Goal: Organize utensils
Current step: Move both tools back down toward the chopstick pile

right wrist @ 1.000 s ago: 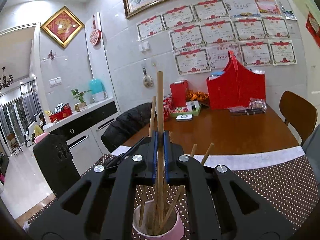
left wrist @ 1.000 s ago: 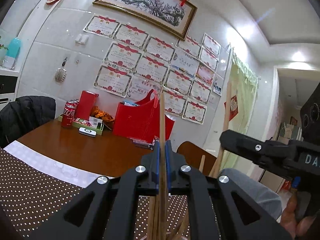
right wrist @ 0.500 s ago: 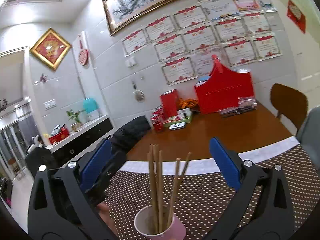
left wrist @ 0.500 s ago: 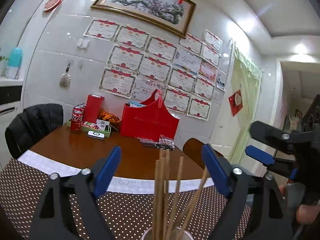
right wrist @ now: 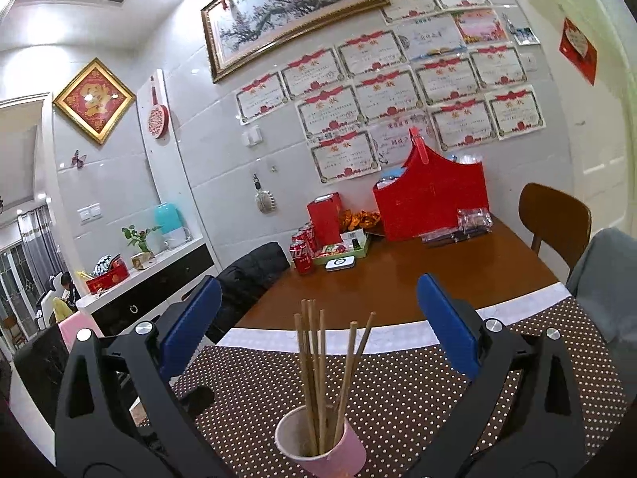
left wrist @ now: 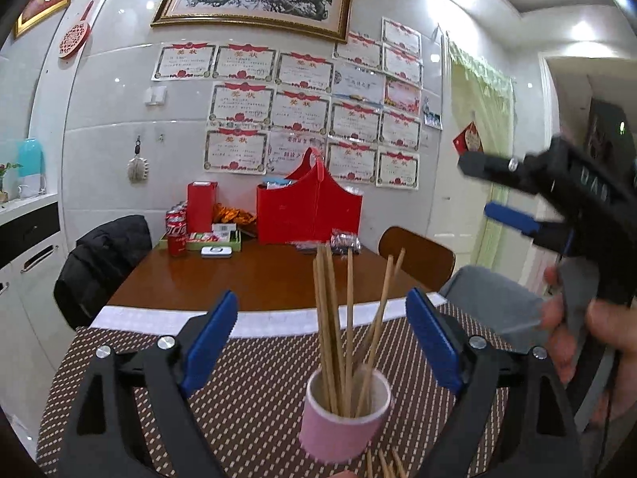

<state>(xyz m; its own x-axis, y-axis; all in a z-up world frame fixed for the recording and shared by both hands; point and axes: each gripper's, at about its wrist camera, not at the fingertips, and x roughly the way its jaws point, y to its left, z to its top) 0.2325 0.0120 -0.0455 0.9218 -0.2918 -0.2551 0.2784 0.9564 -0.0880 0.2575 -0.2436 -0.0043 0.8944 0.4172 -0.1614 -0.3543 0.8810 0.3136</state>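
Note:
A pink cup [left wrist: 343, 418] stands on the dotted brown mat [left wrist: 247, 390] and holds several wooden chopsticks [left wrist: 334, 318]. My left gripper [left wrist: 322, 342] is open and empty, its blue pads wide on either side of the chopsticks. A few more chopstick tips [left wrist: 384, 466] lie on the mat in front of the cup. In the right wrist view the same cup [right wrist: 320, 444] holds the chopsticks [right wrist: 318, 370], and my right gripper [right wrist: 318, 338] is open and empty above it. The right gripper also shows in the left wrist view [left wrist: 557, 207], raised at the right.
On the far wooden table [left wrist: 258, 275] stand a red bag [left wrist: 308, 211], red cans [left wrist: 175, 231], a green tray [left wrist: 207, 239] and a white phone [left wrist: 216, 252]. A chair with a black jacket [left wrist: 99, 263] is at left, a wooden chair [left wrist: 418, 255] at right.
Both grippers were shut on chopsticks a second ago. Both opened, dropped them into the cup and pulled back and up.

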